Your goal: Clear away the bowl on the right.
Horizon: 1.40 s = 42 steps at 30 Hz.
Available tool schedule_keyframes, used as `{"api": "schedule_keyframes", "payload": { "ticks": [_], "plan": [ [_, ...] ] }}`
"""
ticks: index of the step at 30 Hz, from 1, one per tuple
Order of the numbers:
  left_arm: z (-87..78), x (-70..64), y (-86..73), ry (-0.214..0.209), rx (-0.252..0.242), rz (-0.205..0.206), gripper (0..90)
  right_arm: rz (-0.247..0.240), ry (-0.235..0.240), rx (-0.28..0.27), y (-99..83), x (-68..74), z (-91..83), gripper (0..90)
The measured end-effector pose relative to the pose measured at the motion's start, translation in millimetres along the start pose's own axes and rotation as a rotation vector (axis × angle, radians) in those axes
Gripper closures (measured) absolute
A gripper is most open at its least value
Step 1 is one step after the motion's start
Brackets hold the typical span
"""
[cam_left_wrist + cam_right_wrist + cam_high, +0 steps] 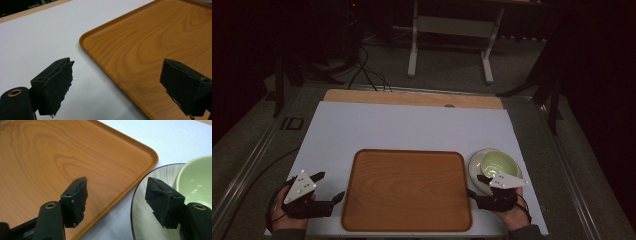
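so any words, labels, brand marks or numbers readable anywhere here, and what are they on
None can be read.
wooden tray: bare wood grain, no mark.
green bowl and striped plate: no print.
white mat: blank.
left claw and right claw: black, unlabelled.

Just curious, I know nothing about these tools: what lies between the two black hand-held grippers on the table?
The high view shows the brown wooden tray, bare, lying on the white sheet between the left gripper and the right gripper.
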<state>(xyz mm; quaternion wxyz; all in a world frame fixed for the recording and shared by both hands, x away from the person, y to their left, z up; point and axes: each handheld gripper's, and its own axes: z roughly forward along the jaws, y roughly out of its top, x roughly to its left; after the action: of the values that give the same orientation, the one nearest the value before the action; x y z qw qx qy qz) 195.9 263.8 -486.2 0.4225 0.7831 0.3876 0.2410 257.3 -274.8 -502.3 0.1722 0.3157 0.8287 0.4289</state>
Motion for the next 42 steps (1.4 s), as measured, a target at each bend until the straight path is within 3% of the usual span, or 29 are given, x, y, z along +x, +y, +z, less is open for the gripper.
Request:
{"api": "schedule_keyframes", "payload": {
  "ticks": [24,42],
  "plan": [
    [-0.6,-0.2,1.8,0.018,-0.017,0.003,13.1,-0.011,0.016,-0.053,13.8,-2.3,-5.9,32.9],
    [-1.8,0.1,2.1,0.03,-0.024,0.006,13.3,0.018,-0.072,-0.091,22.9,-26.5,-23.3,29.7]
  ]
}}
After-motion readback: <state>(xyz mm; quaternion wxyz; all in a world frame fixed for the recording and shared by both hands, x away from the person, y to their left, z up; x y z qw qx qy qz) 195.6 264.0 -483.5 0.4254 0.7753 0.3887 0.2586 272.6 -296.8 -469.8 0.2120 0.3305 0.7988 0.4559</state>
